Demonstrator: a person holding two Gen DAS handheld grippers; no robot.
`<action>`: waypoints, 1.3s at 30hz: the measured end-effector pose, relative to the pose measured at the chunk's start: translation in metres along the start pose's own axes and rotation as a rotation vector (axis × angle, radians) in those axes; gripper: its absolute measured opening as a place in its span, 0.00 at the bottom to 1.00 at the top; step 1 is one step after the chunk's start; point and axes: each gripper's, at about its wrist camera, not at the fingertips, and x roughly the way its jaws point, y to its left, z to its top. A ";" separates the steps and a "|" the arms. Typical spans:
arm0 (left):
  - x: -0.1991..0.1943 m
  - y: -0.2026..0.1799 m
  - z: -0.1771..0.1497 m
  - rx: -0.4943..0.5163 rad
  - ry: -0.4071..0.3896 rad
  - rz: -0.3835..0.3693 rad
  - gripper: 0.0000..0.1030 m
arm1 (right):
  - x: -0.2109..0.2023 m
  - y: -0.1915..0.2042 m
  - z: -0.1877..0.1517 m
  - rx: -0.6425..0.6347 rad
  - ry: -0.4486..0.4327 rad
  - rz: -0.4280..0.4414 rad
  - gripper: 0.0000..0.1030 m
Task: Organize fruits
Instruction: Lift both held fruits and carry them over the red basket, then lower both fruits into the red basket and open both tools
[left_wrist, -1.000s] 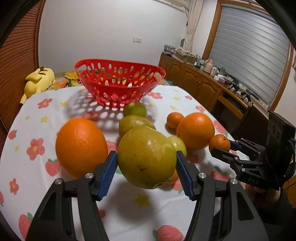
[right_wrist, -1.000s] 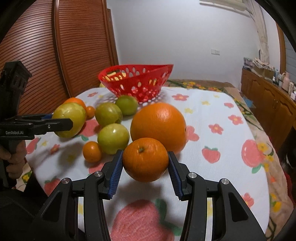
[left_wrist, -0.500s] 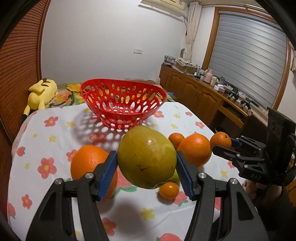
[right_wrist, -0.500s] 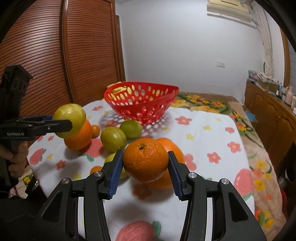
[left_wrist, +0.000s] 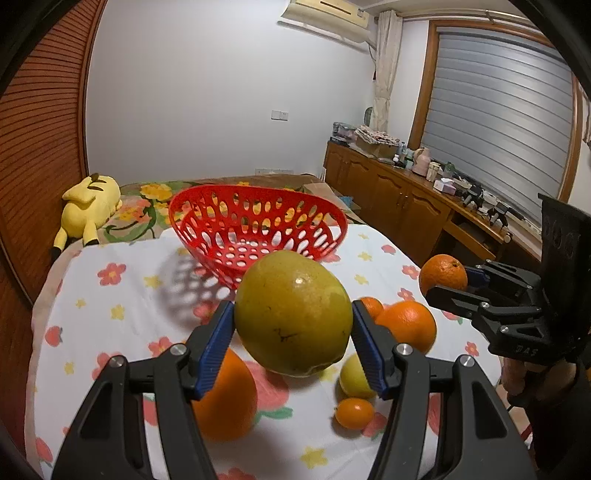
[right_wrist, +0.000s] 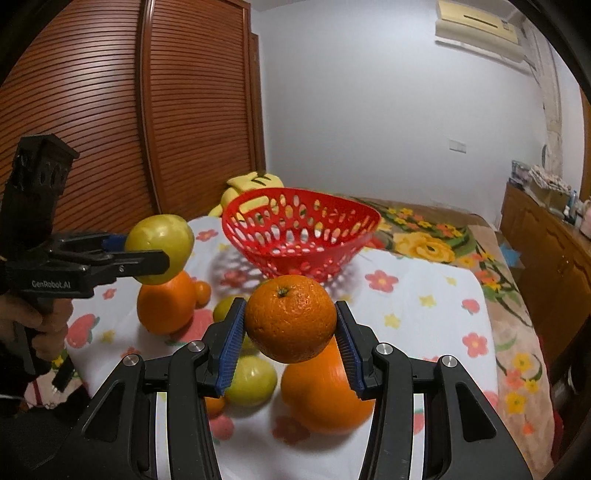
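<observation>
My left gripper (left_wrist: 291, 328) is shut on a big yellow-green citrus fruit (left_wrist: 293, 312), held in the air above the table. In the right wrist view that same fruit (right_wrist: 160, 242) shows at the left, clamped by the left gripper (right_wrist: 147, 251). My right gripper (right_wrist: 290, 330) is shut on a small orange (right_wrist: 290, 317); from the left wrist view this orange (left_wrist: 443, 275) hangs at the right edge. A red perforated basket (left_wrist: 207, 218) stands empty at the far end of the table, beyond both fruits; it shows again as the basket (right_wrist: 255, 229) in the right wrist view.
On the flowered tablecloth (left_wrist: 122, 280) lie two large oranges (left_wrist: 408, 326) (left_wrist: 225, 398), a tiny orange (left_wrist: 354, 412) and small green fruits (right_wrist: 253, 380). A yellow plush toy (left_wrist: 88, 205) lies behind the table. Wooden cabinets (left_wrist: 399, 210) run along the right wall.
Both grippers have risen with their fruits, so the loose fruit on the table now sits lower in each view and the basket looks nearer and more level.
</observation>
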 end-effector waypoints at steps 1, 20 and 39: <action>0.002 0.001 0.003 0.002 -0.004 0.001 0.60 | 0.002 0.000 0.004 -0.006 0.002 0.006 0.46; 0.076 0.029 0.050 0.042 0.101 0.049 0.60 | 0.078 -0.031 0.060 -0.069 0.092 0.055 0.46; 0.119 0.041 0.072 0.075 0.224 0.040 0.60 | 0.146 -0.050 0.071 -0.096 0.235 0.104 0.47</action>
